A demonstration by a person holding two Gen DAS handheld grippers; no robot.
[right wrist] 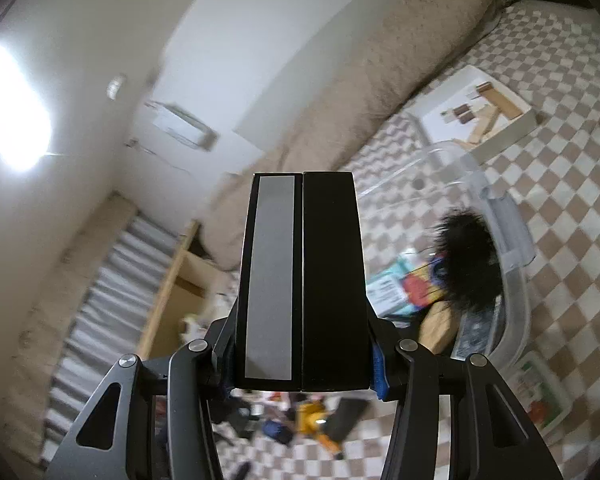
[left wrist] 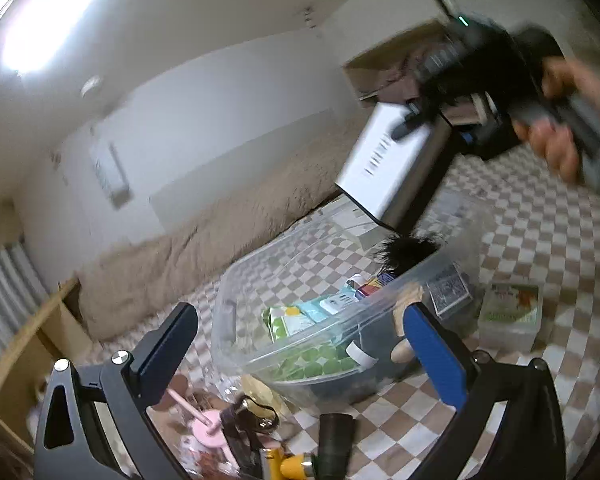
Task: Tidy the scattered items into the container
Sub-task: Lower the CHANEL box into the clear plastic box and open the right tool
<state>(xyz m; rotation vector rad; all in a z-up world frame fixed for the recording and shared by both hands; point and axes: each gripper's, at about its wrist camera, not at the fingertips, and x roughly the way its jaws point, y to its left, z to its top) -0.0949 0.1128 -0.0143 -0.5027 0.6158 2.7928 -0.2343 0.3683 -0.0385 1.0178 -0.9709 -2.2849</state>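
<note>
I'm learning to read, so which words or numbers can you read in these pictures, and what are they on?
None can be read.
White box: dark lines of print, too blurred.
Green and white packet in the clear bin: print too blurred.
Boxes in the bin: labels smeared.
Clear case on the checked cover: picture label, words too small.

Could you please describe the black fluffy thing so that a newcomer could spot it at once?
Find the clear plastic bin on the checkered blanket. At its far end, the black fluffy thing pokes above the rim. It is the only furry item there; its neighbours are flat printed packets and boxes.
</note>
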